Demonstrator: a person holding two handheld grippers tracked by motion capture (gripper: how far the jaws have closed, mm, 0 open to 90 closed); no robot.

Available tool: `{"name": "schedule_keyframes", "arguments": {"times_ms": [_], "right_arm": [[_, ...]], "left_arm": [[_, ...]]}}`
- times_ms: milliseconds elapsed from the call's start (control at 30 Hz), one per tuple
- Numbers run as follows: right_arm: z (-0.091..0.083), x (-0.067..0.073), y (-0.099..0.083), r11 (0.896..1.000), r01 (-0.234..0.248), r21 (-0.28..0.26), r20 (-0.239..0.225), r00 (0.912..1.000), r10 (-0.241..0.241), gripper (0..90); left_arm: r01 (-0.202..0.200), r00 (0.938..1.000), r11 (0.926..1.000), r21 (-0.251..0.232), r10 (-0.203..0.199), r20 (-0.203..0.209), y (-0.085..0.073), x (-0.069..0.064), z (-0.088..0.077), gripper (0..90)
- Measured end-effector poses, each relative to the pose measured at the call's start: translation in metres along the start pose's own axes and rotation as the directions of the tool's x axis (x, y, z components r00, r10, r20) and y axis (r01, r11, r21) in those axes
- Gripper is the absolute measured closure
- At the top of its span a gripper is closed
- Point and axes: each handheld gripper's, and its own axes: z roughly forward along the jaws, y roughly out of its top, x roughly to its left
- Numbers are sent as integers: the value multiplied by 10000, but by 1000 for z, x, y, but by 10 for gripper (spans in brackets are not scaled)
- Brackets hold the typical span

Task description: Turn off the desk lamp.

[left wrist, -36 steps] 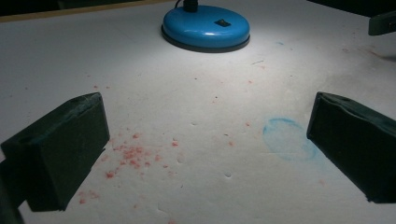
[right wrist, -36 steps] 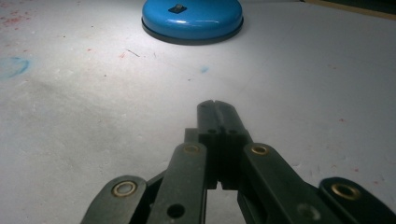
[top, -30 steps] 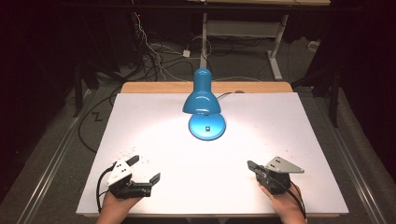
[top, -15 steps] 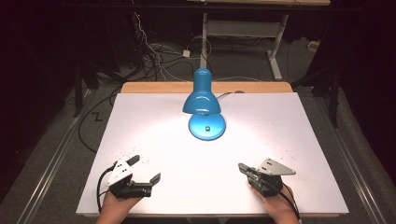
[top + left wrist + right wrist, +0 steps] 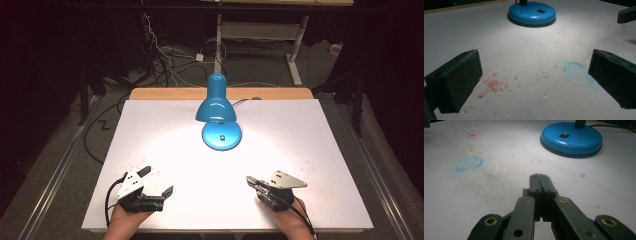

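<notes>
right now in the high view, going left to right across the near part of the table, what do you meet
left gripper, jaws open → bare white table → right gripper, jaws shut and empty. The blue lamp stands farther back, between the two.

Red specks [image 5: 491, 85] and a blue ring stain [image 5: 576, 73] mark the worktop [image 5: 310, 145] near the lamp; cables [image 5: 165, 57] lie on the floor beyond the lamp.
</notes>
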Motion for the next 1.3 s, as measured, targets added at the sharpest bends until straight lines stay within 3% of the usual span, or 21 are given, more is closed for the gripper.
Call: {"name": "schedule_keyframes", "arguments": {"times_ms": [233, 467, 600, 833, 933, 1300], "right_arm": [[9, -5, 5, 9996, -249, -112, 11, 9997, 249, 900], [25, -11, 14, 9977, -575, -353, -163, 9982, 570, 900], [35, -15, 22, 9982, -531, -269, -98, 9986, 529, 900], [48, -19, 31, 9990, -430, -149, 19, 9991, 430, 900], [57, -24, 37, 9977, -657, -177, 17, 9978, 657, 900], [74, -31, 47, 9977, -677, -84, 215, 9975, 679, 900]], "left_arm": [[259, 9997, 9997, 38, -259, -10, -1, 3, -2, 0], [201, 9998, 9998, -40, -201, 6, -1, 3, -3, 0], [280, 9996, 9996, -40, -280, 8, -1, 4, -2, 0], [191, 9998, 9998, -72, -190, 28, -1, 5, -3, 0], [201, 9997, 9997, -111, -200, 118, -1, 4, -1, 0], [-35, 9998, 10000, -46, 36, 189, 0, 0, 2, 0]]}}
